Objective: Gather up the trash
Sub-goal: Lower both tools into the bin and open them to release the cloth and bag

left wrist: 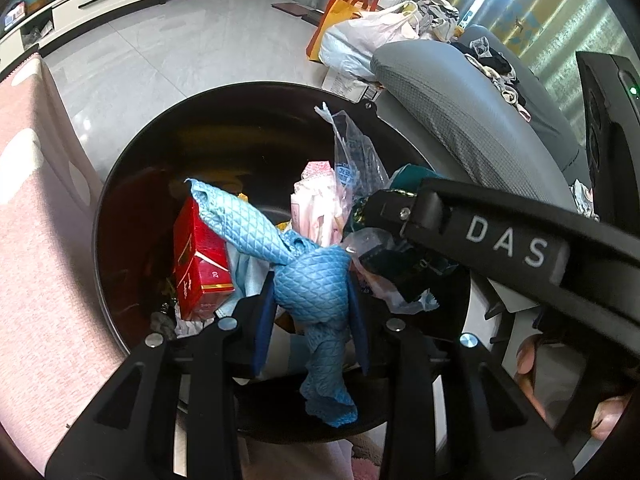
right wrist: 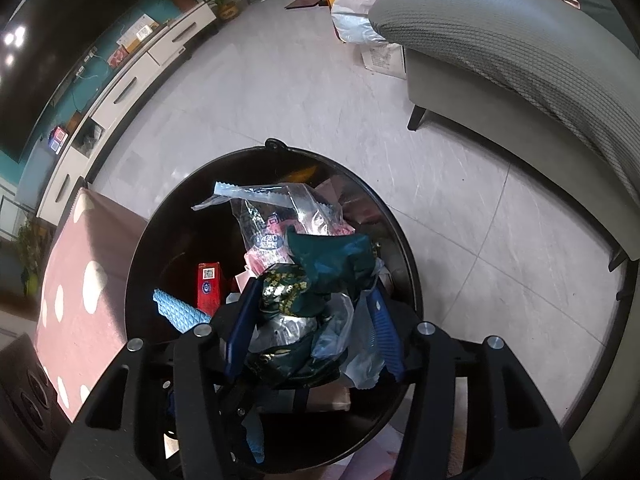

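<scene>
A round black trash bin lies below both grippers. In it are a red box and pink wrappers. My left gripper is shut on a blue quilted cloth, which hangs over the bin's opening. My right gripper is shut on a bundle of dark green wrappers and clear plastic bags, also over the bin. In the left wrist view its black body marked DAS reaches in from the right.
A grey sofa stands right of the bin. A pink dotted mat lies to the left. Full bags sit on the tiled floor beyond. A white TV cabinet lines the far wall. A person's fingers show.
</scene>
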Demonstrator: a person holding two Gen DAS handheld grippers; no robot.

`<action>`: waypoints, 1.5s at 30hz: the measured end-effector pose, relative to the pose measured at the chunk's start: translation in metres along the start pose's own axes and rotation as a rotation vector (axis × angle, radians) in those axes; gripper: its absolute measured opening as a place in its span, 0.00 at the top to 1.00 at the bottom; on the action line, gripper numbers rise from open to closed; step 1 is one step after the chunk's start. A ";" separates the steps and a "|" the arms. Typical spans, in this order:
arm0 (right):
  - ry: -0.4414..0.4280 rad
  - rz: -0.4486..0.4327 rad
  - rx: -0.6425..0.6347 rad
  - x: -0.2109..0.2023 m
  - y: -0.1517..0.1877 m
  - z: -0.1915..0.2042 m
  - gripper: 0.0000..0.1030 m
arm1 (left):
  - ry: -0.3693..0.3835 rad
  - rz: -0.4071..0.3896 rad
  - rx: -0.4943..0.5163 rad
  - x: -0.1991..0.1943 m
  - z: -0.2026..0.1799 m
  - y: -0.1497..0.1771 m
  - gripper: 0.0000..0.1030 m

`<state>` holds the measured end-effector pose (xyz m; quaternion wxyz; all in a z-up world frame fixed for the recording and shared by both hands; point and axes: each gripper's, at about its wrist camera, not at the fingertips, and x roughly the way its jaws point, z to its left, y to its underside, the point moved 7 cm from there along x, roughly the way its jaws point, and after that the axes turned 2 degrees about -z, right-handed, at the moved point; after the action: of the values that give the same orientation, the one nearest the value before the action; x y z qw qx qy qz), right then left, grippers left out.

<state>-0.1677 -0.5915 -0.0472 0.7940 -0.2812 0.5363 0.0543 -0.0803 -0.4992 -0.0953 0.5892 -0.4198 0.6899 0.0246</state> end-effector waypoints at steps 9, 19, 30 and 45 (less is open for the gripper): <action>0.008 0.010 -0.016 0.004 0.002 0.002 0.46 | -0.009 0.014 0.002 0.005 -0.002 -0.002 0.66; 0.013 0.008 -0.021 0.004 0.003 0.003 0.45 | -0.010 0.019 0.003 0.010 -0.004 -0.001 0.64; 0.007 0.010 -0.030 0.004 0.003 0.005 0.41 | 0.004 0.020 0.008 0.014 -0.009 -0.002 0.53; -0.056 -0.034 0.002 -0.008 -0.002 0.005 0.30 | -0.100 -0.069 0.026 -0.004 0.002 -0.010 0.14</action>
<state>-0.1663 -0.5887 -0.0377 0.8098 -0.2879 0.5089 0.0482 -0.0723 -0.5023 -0.0876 0.6288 -0.4339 0.6450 0.0164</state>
